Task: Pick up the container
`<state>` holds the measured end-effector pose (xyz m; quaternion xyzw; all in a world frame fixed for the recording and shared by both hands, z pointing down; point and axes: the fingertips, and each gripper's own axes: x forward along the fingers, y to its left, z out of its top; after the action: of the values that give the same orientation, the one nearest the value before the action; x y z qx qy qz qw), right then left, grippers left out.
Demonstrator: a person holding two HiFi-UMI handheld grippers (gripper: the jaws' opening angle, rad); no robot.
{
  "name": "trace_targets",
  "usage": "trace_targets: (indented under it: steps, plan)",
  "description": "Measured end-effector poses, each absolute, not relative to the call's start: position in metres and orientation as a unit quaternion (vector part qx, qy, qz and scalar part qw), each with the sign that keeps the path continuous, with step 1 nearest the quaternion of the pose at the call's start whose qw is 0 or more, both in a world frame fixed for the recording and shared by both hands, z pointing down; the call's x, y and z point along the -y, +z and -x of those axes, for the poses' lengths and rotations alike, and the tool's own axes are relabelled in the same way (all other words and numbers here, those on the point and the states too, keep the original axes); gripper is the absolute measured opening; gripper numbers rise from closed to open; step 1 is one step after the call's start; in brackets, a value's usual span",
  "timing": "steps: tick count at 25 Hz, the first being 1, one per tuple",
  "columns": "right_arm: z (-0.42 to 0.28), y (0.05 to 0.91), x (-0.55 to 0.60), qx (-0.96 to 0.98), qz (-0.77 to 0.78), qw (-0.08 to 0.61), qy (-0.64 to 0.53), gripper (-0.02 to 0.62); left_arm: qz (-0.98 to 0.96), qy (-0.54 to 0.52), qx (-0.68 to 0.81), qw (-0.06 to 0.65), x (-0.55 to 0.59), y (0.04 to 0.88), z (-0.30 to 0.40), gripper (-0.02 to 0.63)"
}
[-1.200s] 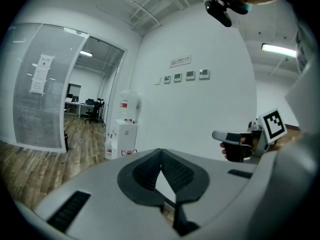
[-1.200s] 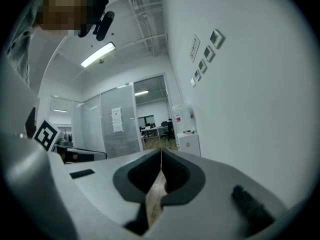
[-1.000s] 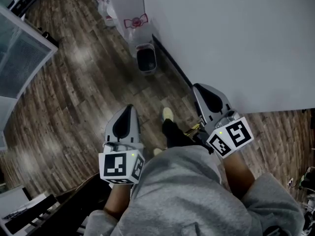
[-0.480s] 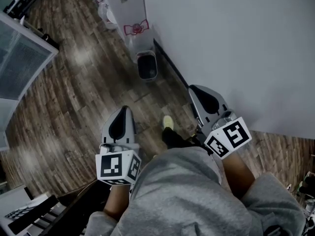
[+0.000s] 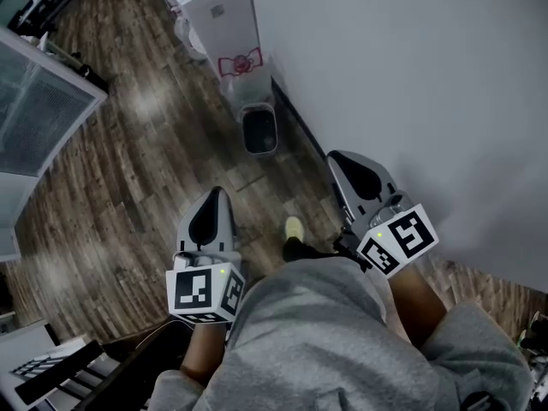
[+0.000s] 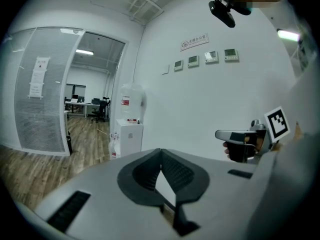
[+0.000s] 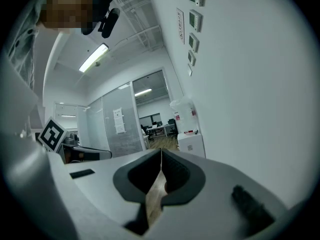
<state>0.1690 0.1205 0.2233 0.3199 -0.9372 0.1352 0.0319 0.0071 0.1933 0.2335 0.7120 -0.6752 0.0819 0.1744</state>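
Both grippers are held out in front of a person's grey sweater, above a wooden floor. My left gripper (image 5: 220,193) is shut, its tips meeting with nothing between them (image 6: 161,150). My right gripper (image 5: 339,157) is close to the white wall (image 5: 411,75) and is also shut and empty (image 7: 161,150). A small dark bin (image 5: 260,131) with a grey rim stands on the floor against the wall, well ahead of both grippers. No other container shows in any view.
A white water dispenser (image 5: 224,20) stands by the wall beyond the bin, also in the left gripper view (image 6: 129,134). A glass partition (image 5: 38,114) runs along the left. A dark desk edge (image 5: 103,366) is at the lower left. A yellow shoe (image 5: 294,228) shows on the floor.
In the head view the bin and water dispenser have slid slightly right and more of the dispenser shows. The shoe has shifted lower. Both grippers stay shut in about the same place.
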Motion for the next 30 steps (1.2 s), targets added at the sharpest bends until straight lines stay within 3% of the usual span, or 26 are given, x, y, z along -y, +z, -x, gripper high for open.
trace_targets:
  steps: [30]
  plan:
    - [-0.133, 0.229, -0.038, 0.946, -0.299, 0.018, 0.125, 0.026, -0.703, 0.082, 0.69, 0.155, -0.107, 0.238, 0.026, 0.014]
